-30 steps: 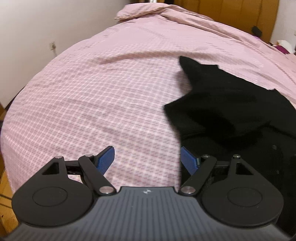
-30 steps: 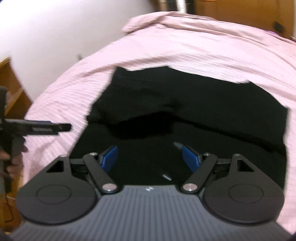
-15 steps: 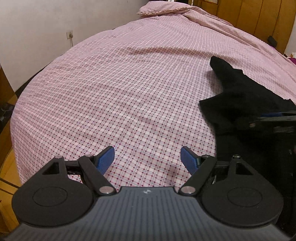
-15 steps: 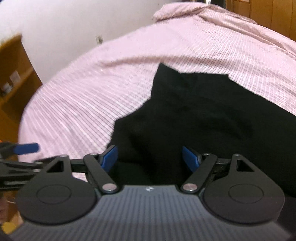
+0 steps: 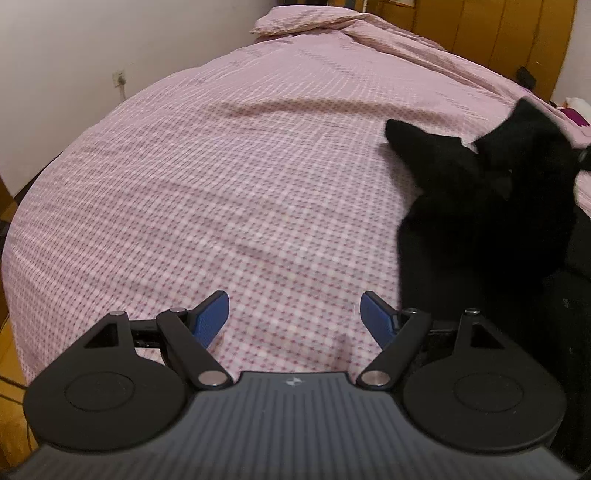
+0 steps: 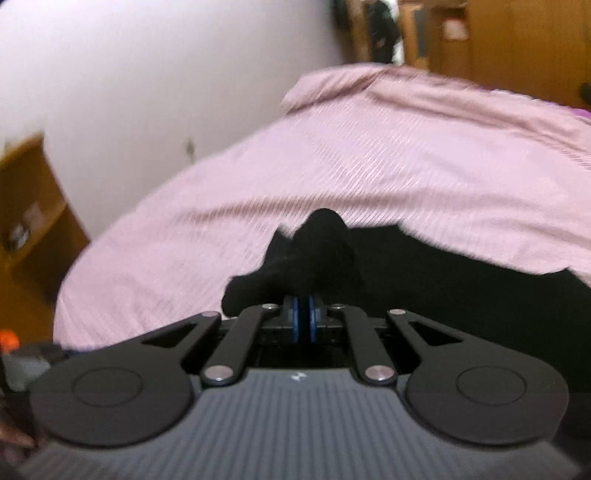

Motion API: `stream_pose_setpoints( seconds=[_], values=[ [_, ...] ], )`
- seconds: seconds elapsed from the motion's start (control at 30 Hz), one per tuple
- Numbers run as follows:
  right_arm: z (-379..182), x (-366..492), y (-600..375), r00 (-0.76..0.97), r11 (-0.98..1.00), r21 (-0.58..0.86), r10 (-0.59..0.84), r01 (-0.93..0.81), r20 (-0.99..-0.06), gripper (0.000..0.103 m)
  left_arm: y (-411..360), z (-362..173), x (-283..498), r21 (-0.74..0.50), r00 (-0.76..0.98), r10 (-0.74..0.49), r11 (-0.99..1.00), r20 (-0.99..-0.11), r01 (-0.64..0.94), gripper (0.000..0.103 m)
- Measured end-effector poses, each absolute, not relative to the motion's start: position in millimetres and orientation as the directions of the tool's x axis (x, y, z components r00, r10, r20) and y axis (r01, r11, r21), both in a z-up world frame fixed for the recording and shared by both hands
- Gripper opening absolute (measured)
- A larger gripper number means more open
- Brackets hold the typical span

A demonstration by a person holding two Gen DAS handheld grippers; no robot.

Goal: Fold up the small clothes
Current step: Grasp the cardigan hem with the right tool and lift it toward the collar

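Observation:
A black garment lies on the pink checked bedspread, at the right of the left wrist view, with one part raised off the bed. My left gripper hovers open over bare bedspread just left of the garment, nothing between its blue pads. In the right wrist view my right gripper is shut on a bunched fold of the black garment, which rises from the pinched pads and trails off to the right over the bed. That view is blurred by motion.
A white wall with a socket runs along the bed's left side. Wooden cupboards stand behind the bed, and a wooden shelf unit sits at the left. A pillow bulge lies at the far end.
My right gripper closed on the edge of the black garment and lifted a fold of it. The garment's shape at the right of the left wrist view changed. My left gripper stayed open.

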State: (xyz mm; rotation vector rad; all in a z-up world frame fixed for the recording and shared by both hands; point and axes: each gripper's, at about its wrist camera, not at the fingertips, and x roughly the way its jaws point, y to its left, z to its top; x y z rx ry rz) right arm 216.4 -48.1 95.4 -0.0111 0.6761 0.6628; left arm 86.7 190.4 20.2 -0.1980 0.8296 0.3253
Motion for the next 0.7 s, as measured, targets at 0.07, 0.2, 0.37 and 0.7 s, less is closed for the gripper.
stream_pose_setpoints(
  seconds=[0.07, 0.2, 0.37, 0.7],
  values=[
    [105, 219, -70, 0.63, 0.821, 0.208, 0.548, -0.532, -0.551, 0.008, 185, 22, 91, -0.039, 0.635, 0.205, 0.937, -0.745, -0.348, 0.082],
    [110, 223, -111, 0.701, 0.868, 0.207, 0.489, -0.452, -0.52, 0.008, 176, 25, 103, -0.041, 0.65, 0.191, 0.945, -0.736, -0.325, 0.082],
    [85, 225, -159, 0.733, 0.911, 0.206, 0.41, -0.357, -0.543, 0.008, 163, 22, 120, -0.035, 0.657, 0.175, 0.955, -0.733, -0.293, 0.082],
    [-1, 209, -223, 0.665, 0.939, 0.234, 0.344, -0.253, -0.663, 0.012, 149, 0, 146, 0.049, 0.594, 0.22, 0.956, -0.774, -0.29, 0.082]
  ],
)
